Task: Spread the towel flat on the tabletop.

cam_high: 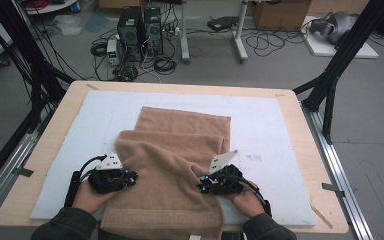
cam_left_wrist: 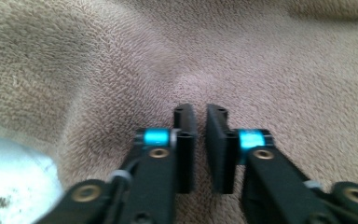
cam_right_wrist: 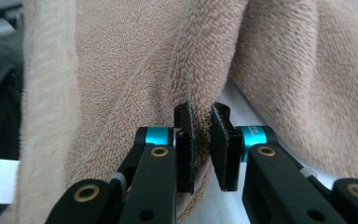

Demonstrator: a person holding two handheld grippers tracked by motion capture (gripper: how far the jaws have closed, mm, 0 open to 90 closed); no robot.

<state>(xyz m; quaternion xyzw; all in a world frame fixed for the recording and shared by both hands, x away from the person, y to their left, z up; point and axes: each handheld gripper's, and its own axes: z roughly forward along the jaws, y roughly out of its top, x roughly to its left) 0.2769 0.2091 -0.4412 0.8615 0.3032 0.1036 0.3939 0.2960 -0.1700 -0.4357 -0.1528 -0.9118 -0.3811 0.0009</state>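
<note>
Left gripper [cam_left_wrist: 200, 140]: jaws nearly together, pinching a fold of the tan towel [cam_high: 172, 150]. Right gripper [cam_right_wrist: 201, 142]: jaws clamped on the towel's edge. Towel lies partly folded on the white mat [cam_high: 265, 130], its near end overhanging the table [cam_high: 300, 115].

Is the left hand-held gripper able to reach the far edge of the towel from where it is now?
Probably yes. The left hand-held gripper sits at the folded towel, and nothing lies on the white mat or the towel between it and the far edge; the person need only stretch forward.
</note>
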